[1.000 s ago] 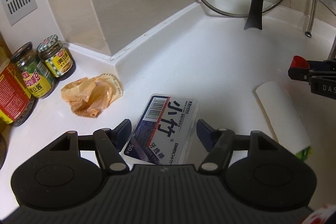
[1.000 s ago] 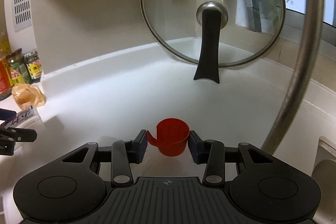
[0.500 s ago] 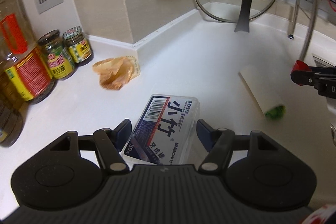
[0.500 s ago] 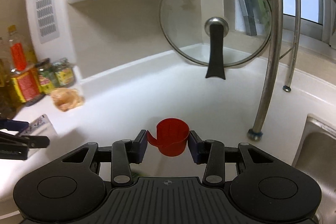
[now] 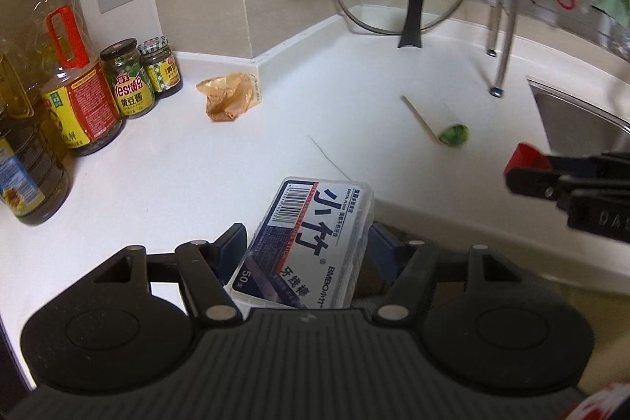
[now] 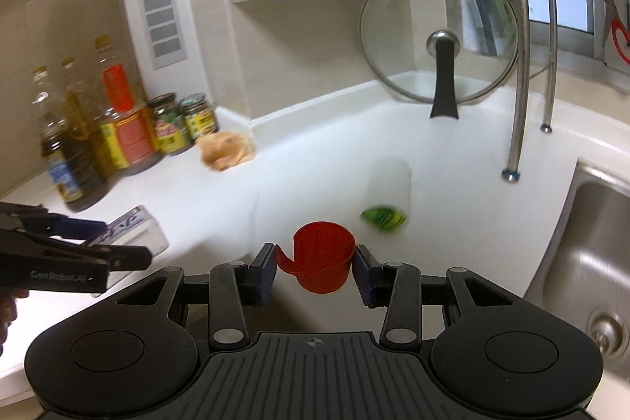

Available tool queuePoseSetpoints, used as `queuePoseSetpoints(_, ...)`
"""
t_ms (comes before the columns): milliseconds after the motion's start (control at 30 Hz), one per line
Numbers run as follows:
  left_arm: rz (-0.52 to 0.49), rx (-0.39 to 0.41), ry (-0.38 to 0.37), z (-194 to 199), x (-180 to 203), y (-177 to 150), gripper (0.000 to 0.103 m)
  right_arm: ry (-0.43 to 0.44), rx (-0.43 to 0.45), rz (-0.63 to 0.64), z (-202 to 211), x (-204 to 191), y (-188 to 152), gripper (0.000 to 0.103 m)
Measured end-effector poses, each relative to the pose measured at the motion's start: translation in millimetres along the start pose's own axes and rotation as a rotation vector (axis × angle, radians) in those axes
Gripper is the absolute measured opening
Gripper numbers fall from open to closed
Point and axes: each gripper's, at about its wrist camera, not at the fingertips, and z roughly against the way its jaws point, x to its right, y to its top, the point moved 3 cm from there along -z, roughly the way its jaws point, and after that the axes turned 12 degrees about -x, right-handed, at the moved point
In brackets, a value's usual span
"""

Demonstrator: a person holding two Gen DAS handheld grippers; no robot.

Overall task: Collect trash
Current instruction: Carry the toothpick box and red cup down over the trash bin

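Note:
My left gripper point(image 5: 305, 237) is shut on a clear plastic floss-pick box point(image 5: 311, 243) with a blue and white label, held above the counter's front edge. It also shows in the right wrist view point(image 6: 130, 231). My right gripper point(image 6: 315, 262) is shut on a small red cup point(image 6: 323, 256), seen also at the right of the left wrist view point(image 5: 523, 158). On the white counter point(image 5: 197, 164) lie a crumpled orange wrapper point(image 5: 230, 97) and a white paper roll with a green end point(image 5: 437, 117).
Oil bottles point(image 5: 67, 81) and sauce jars point(image 5: 128, 83) stand at the back left. A glass pot lid point(image 5: 403, 2) leans in the back corner. Metal rack legs point(image 5: 502, 26) stand beside a steel sink point(image 5: 575, 121) at the right.
Both grippers have pulled back and up from the counter with their loads still held. The wrapper, the roll, the lid and the jars now appear farther away.

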Motion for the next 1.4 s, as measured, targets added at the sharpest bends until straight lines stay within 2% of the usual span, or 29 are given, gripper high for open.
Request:
queuePoseSetpoints(300, 0.016, -0.013, -0.015, 22, 14, -39, 0.066, 0.058, -0.074, 0.052, 11, -30, -42, 0.042)
queuePoseSetpoints(567, 0.055, -0.067, 0.018, 25, 43, -67, 0.066, 0.134, -0.146, 0.115, 6, -27, -67, 0.042)
queuePoseSetpoints(867, 0.105, -0.127, 0.059, 22, 67, -101, 0.065, 0.172, -0.208, 0.144, 1, -13, -99, 0.042)
queuePoseSetpoints(1167, 0.137, -0.163, 0.077, 4, 78, -125, 0.065, 0.172, -0.244, 0.142, -10, -6, -125, 0.042)
queuePoseSetpoints(1400, 0.159, -0.197, 0.089, -29, 78, -139, 0.065, 0.161, -0.287, 0.142, -36, 3, -146, 0.042)
